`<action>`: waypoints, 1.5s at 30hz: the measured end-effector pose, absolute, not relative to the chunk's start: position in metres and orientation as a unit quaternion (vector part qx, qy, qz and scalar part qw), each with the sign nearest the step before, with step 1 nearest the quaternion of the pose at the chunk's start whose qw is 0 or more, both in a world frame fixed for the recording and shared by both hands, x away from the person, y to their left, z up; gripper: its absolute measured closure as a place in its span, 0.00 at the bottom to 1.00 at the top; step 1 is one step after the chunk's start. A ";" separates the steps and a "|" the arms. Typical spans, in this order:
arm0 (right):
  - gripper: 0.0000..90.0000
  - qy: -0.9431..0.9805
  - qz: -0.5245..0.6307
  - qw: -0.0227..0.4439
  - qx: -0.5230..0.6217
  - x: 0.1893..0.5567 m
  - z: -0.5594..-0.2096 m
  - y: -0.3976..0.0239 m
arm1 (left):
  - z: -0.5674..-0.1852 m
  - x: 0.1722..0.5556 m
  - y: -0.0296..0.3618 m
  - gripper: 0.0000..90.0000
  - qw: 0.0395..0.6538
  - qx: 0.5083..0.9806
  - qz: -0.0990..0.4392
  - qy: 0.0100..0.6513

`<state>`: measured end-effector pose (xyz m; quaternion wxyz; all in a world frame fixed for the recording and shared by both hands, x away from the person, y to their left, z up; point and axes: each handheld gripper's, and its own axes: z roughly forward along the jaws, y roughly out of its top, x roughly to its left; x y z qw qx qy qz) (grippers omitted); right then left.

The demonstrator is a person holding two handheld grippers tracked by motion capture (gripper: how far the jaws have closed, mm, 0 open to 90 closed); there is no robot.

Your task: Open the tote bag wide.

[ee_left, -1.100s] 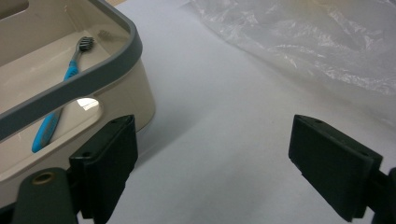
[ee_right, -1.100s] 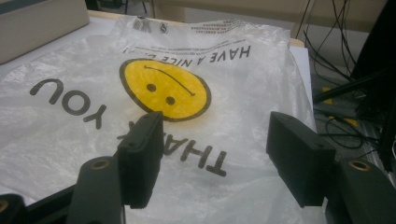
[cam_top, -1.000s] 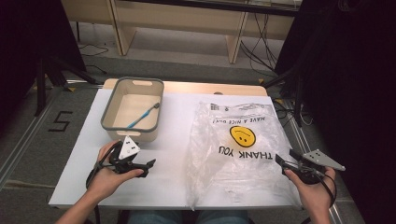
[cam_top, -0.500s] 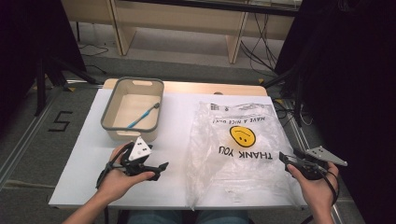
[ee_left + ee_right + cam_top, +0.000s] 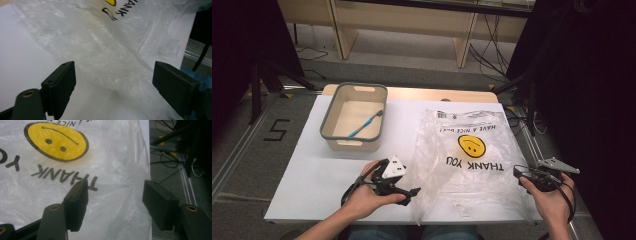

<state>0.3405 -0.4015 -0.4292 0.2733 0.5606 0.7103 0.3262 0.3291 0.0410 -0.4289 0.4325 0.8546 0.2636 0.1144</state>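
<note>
A clear plastic bag (image 5: 467,165) with a smiley face lies flat on the white counter (image 5: 312,170). The left gripper (image 5: 112,87) is at its near left edge, jaws wide, holding nothing. The right gripper (image 5: 113,200) is at its right edge, jaws wide, empty.

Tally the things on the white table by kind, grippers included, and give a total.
Plastic bag: 1
Bin: 1
Toothbrush, lying in the bin: 1
Grippers, left gripper and right gripper: 2
Total: 5
</note>
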 end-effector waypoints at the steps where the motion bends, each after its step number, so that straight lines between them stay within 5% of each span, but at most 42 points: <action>1: 0.43 0.714 0.319 0.267 0.563 0.341 -0.431 -0.402 | -0.430 0.328 0.037 0.19 0.430 0.857 0.111 0.261; 13: 0.43 0.745 0.269 0.217 0.570 0.343 -0.444 -0.396 | -0.457 0.332 0.002 0.20 0.362 0.898 0.076 0.238; 19: 0.57 0.749 0.245 0.184 0.588 0.342 -0.451 -0.399 | -0.464 0.336 0.000 0.56 0.337 0.906 0.098 0.235; 32: 0.96 0.745 0.242 0.137 0.606 0.342 -0.456 -0.401 | -0.473 0.343 -0.001 0.98 0.307 0.916 0.096 0.239; 45: 1.00 0.741 0.260 0.119 0.607 0.339 -0.452 -0.393 | -0.462 0.358 0.014 1.00 0.315 0.901 0.122 0.271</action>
